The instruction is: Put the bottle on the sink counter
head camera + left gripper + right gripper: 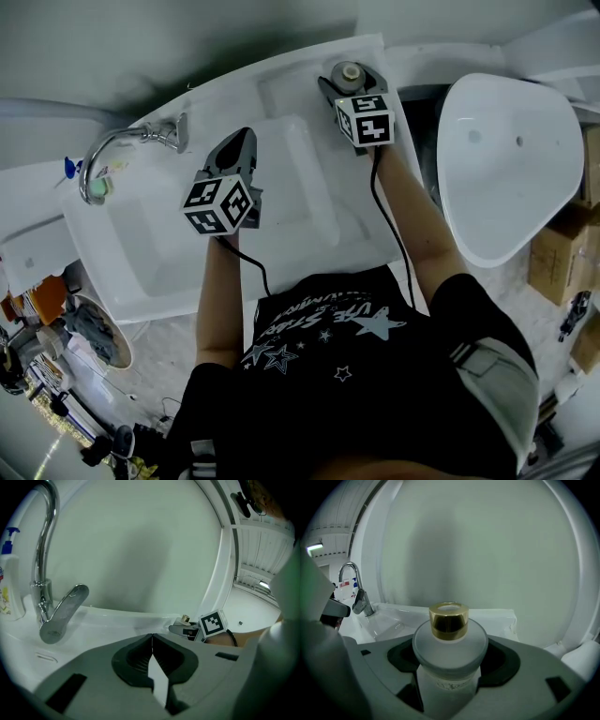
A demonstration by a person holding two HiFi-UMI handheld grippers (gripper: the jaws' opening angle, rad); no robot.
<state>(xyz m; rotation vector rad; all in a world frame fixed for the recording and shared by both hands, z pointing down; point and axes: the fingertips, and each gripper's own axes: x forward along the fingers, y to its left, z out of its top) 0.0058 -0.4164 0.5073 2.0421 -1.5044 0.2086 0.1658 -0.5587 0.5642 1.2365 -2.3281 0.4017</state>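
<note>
Nearest, the left hand-held gripper [240, 141]: jaws pressed together, nothing between them. It hovers over the white desk [300, 202], beside the right edge of the sink basin [141, 244].

Farther out, the right hand-held gripper [349, 89]: jaws clamped on the bottle [449, 660]. The bottle has a frosted body and is upright, with its gold cap [448, 619] standing above the jaws. Bottle position: over the far right corner of the desk, close to the wall. Whether its base touches the surface cannot be told.

Beyond the left hand-held gripper, a chrome faucet [44, 581] stands at the far edge of the basin, lever tilted downward. A pump bottle [8, 581] with a blue top stands just left of the faucet, by the wall.
</note>
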